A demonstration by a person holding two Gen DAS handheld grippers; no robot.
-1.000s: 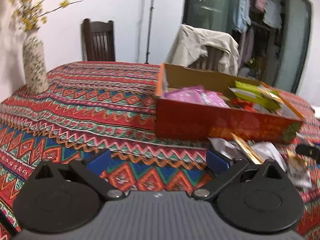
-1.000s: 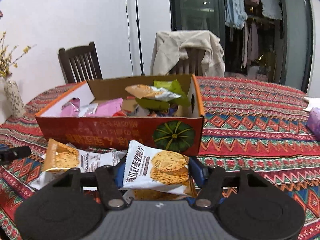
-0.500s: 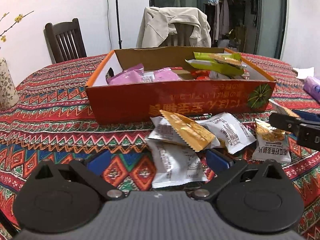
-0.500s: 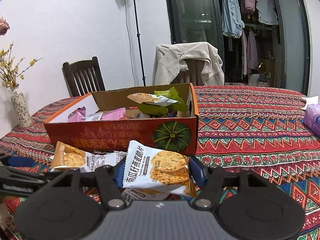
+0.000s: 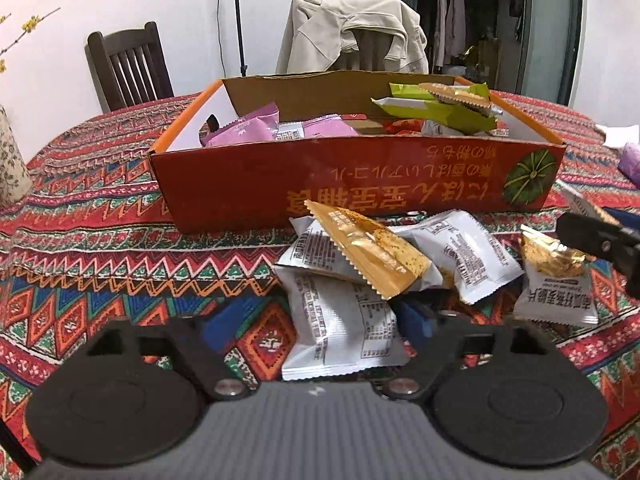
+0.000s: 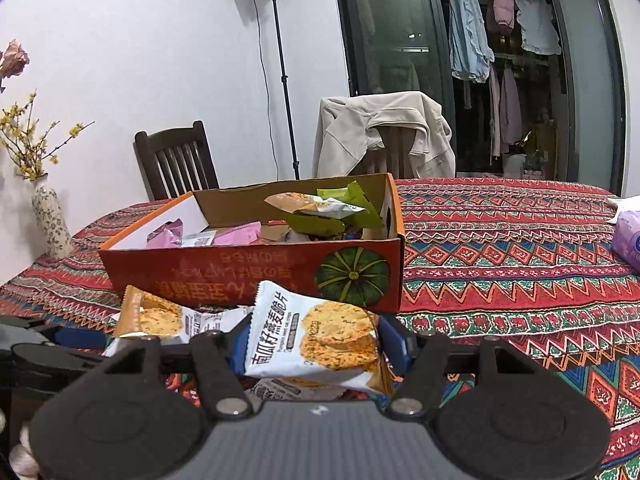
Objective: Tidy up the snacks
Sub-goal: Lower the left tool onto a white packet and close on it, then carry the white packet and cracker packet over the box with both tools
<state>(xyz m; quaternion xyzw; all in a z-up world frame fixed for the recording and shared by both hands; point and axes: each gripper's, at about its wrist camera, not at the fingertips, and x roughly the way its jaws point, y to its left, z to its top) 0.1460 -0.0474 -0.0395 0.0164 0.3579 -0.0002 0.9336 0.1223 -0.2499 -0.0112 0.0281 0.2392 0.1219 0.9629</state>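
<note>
A red cardboard box (image 5: 360, 196) with a pumpkin picture holds pink and green snack packets. In front of it lies a pile of loose packets. My left gripper (image 5: 320, 320) points down at the pile with its jaws closing. A white packet (image 5: 340, 328) lies between its blue fingers, and the left finger stands apart from it. My right gripper (image 6: 316, 336) is shut on a white cracker packet (image 6: 320, 332), held off the table in front of the box (image 6: 248, 268). An orange-and-white packet (image 6: 156, 316) lies to its left.
A patterned cloth (image 6: 500, 240) covers the table. A vase of yellow flowers (image 6: 50, 220) stands at the far left and a purple tissue pack (image 6: 628, 240) at the right edge. Behind the table are a dark chair (image 6: 176, 156) and a jacket-draped chair (image 6: 384, 132).
My left gripper swung from the bare cloth over to the pile of packets, and its jaws have narrowed around a white one. The right gripper keeps its hold and has tipped slightly upward.
</note>
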